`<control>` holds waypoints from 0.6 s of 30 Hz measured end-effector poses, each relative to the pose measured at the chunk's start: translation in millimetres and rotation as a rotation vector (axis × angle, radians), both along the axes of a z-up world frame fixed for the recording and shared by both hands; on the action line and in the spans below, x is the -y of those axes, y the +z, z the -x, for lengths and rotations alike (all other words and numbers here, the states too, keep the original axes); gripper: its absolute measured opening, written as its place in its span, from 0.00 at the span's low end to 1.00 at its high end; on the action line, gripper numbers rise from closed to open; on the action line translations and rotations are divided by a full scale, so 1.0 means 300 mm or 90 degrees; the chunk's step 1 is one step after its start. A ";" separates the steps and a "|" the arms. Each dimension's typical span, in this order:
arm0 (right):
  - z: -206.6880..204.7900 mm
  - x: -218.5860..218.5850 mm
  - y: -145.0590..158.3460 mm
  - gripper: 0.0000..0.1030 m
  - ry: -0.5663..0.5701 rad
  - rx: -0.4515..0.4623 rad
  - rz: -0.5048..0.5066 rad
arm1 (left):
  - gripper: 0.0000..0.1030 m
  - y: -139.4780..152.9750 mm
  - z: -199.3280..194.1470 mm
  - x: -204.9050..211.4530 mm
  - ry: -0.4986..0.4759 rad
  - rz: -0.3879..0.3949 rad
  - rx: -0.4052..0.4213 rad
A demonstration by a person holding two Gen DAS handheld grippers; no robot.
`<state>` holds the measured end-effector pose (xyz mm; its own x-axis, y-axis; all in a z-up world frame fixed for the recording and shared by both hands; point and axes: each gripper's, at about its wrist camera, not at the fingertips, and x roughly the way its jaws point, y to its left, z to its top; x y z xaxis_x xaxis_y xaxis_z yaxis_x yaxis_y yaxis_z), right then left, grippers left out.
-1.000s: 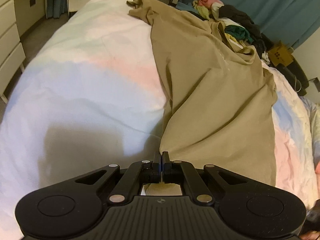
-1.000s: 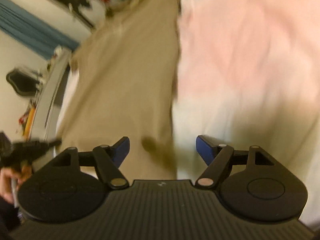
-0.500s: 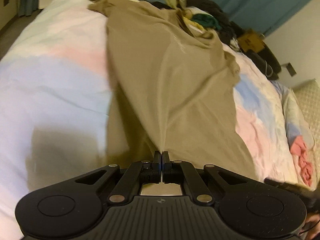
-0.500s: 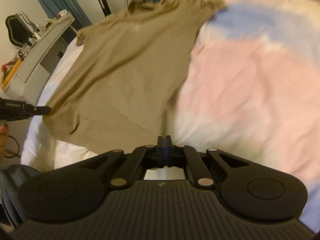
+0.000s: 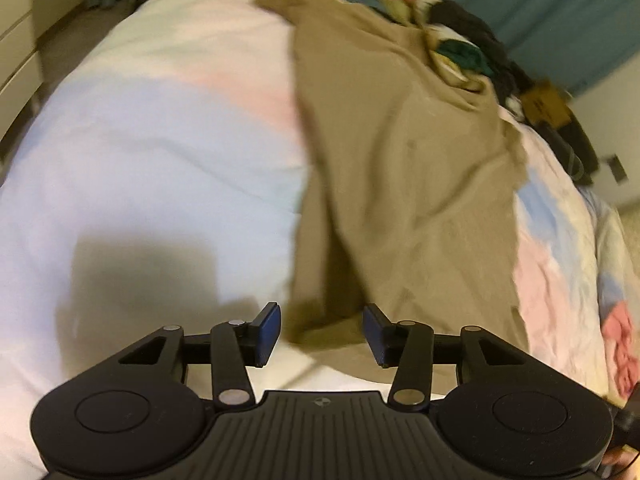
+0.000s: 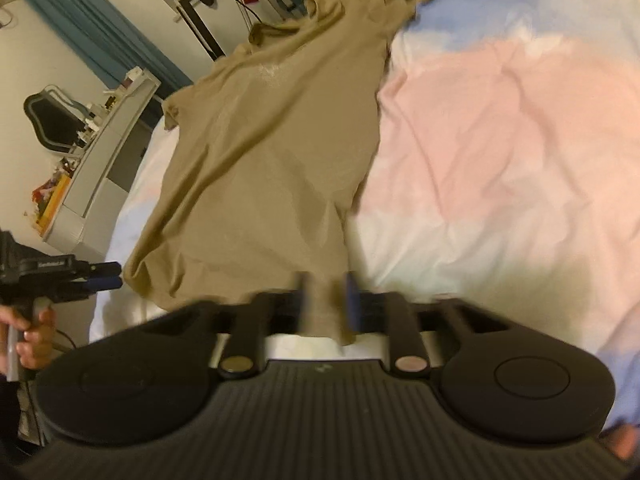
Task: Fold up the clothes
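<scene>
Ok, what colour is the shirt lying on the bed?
Plain tan, a khaki brown. The shirt shows best in the right wrist view, spread over the pastel bed cover.

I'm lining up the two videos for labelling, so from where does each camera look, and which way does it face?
Left wrist: sits on the left gripper, facing along the bed at the tan shirt; its own jaws show, open, the shirt's near edge between them.
Right wrist: sits on the right gripper, facing up the same shirt toward a desk; its blurred jaws stand parted with cloth between; a hand holding the left gripper shows at left.
Shared: the shirt, the bed, the left gripper.
</scene>
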<state>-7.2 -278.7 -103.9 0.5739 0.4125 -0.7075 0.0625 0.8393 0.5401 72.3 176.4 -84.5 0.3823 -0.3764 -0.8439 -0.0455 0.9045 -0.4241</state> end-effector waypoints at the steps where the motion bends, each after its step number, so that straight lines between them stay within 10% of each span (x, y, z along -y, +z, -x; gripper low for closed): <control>1: -0.011 -0.011 -0.013 0.66 0.005 -0.005 -0.001 | 0.47 -0.013 -0.005 -0.019 0.006 0.011 -0.010; 7: -0.041 -0.083 -0.041 0.64 0.056 -0.011 0.045 | 0.47 -0.078 -0.038 -0.029 0.015 0.039 -0.023; 11: -0.062 -0.131 -0.060 0.07 0.090 -0.015 0.076 | 0.42 -0.110 -0.051 0.013 0.018 0.057 -0.018; 18: -0.022 -0.045 0.037 0.05 0.051 0.035 0.117 | 0.34 -0.142 -0.067 0.071 -0.011 0.085 -0.006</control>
